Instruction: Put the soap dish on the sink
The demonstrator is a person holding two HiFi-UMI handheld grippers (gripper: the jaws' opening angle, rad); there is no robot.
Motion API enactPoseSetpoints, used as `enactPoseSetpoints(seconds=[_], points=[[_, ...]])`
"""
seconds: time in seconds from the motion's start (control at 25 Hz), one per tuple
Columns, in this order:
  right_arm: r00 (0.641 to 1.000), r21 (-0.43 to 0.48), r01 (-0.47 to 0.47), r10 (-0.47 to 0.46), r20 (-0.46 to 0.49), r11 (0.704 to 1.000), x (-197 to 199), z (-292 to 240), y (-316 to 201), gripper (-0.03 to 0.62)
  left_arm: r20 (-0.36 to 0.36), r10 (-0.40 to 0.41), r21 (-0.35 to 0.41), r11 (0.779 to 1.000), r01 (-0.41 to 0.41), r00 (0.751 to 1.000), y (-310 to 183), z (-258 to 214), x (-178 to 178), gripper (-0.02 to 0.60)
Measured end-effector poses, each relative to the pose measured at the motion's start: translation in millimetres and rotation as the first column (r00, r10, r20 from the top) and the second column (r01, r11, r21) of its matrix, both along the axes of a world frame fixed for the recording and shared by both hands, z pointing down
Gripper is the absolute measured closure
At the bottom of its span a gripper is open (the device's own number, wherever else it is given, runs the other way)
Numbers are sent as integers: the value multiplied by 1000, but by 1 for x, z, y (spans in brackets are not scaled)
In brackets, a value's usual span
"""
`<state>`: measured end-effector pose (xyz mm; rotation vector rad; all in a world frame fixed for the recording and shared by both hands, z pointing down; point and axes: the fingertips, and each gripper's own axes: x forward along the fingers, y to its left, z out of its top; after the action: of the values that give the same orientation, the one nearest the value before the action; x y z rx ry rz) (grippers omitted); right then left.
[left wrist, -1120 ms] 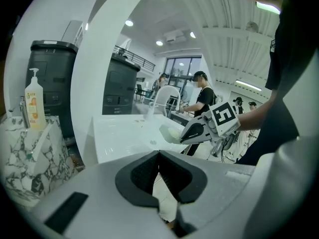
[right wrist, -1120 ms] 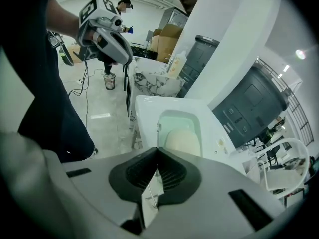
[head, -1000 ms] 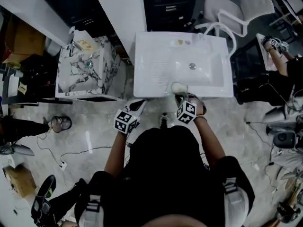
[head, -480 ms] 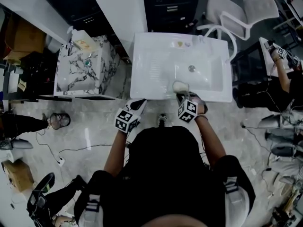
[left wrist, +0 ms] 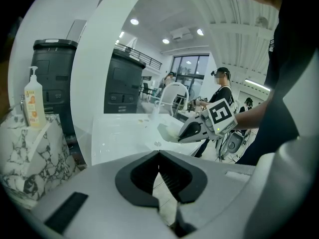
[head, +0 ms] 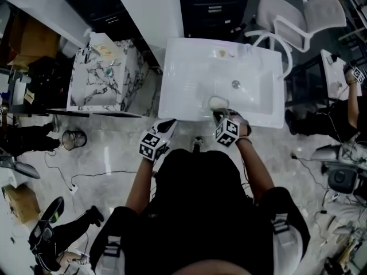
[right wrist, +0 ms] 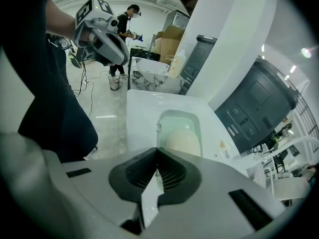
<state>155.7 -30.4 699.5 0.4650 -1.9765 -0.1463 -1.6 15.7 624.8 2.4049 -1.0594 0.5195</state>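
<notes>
at the front rim of the white rectangular ceramic sink [head: 189,79], right gripper [head: 219,114] jaws pinch the near edge of the pale green translucent soap dish [head: 217,102], level for set-down; contact with the sink unclear. left gripper [head: 170,125] jaws together, empty, held clear of the sink.

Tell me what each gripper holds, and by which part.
The right gripper pinches the soap dish by its near rim. The left gripper holds nothing; its jaws are together.
</notes>
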Motion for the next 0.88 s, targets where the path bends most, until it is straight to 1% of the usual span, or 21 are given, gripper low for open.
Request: enactPoseSetpoints(seconds=[0.12, 0.2, 0.52, 0.88], points=[[1000, 7, 12, -11, -13, 1000, 1, 4, -4, 597, -3, -4, -3, 1000, 4, 1000, 0, 1, 2, 581], [1000, 1, 13, -13, -4, 1000, 0, 4, -4, 597, 1, -2, -7, 1000, 2, 1000, 0, 3, 3, 581], [1000, -5, 1, -1, 1, 1000, 3, 7, -2, 597, -2, -1, -6, 1000, 1, 1000, -1, 4, 6, 581], [1000, -15, -16, 16, -14, 1000, 5, 10, -2, 597, -19, 25, -13, 1000, -25, 1000, -7, 8, 11, 581]])
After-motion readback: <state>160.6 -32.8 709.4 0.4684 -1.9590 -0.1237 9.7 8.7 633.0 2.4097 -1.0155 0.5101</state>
